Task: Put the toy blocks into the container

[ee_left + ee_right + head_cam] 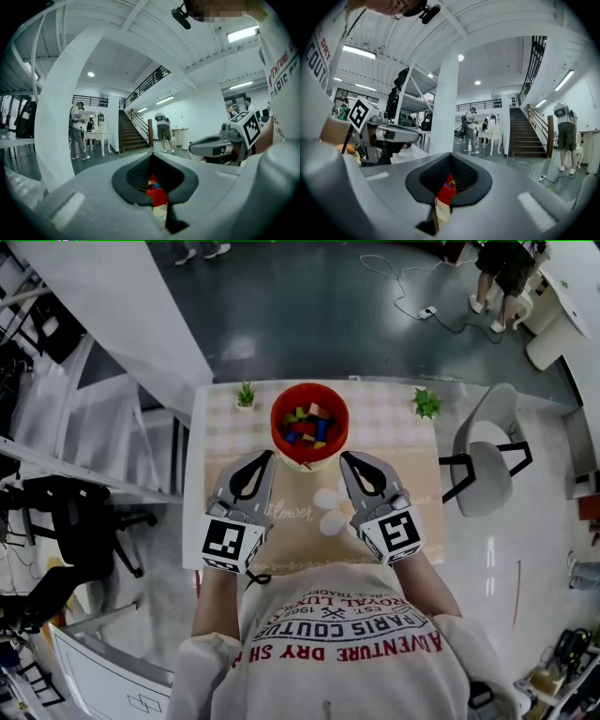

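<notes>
A large white hall with a dark glossy floor surrounds you, with a staircase at the far side and people standing well away. In front of you is a small table under a pale checked cloth. A grey chair stands beside its right edge. Two small green plants sit at its far corners.

The red container stands upright near the far middle of the table, between the plants. The coloured blocks lie inside it in a loose pile.

Your left tongs and right tongs are held side by side above the near part of the table. Their tips angle inward toward the container's near wall, one on each side. The head view does not show whether either tip touches the container.

In each gripper view the two jaws are pressed together at the tips with nothing between them. Only a thin slit lower down shows a sliver of the red container beyond. From each gripper view you can also see the other tongs alongside, with its black and white marker cube at the back.
</notes>
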A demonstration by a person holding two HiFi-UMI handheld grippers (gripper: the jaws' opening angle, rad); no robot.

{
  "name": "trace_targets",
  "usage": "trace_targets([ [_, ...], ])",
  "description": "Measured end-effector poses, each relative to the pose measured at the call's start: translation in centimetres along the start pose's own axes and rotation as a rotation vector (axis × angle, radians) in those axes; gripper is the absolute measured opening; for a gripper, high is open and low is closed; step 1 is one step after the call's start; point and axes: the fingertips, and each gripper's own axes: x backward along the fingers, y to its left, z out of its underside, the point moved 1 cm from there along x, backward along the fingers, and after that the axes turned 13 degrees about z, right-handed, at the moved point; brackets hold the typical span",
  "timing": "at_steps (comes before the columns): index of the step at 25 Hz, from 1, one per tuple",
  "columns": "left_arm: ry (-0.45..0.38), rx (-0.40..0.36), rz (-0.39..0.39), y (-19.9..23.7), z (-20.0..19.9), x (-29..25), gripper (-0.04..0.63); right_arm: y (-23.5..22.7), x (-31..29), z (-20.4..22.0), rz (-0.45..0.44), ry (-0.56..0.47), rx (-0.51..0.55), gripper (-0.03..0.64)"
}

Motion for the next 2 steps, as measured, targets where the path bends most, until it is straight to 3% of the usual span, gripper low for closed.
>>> trace_targets([
  [2,0.002,0.003,-0.007,0.22,0.11,0.02,0.006,0.06,-0.15,0.22,-0.004,0.007,-0.001,0.000],
])
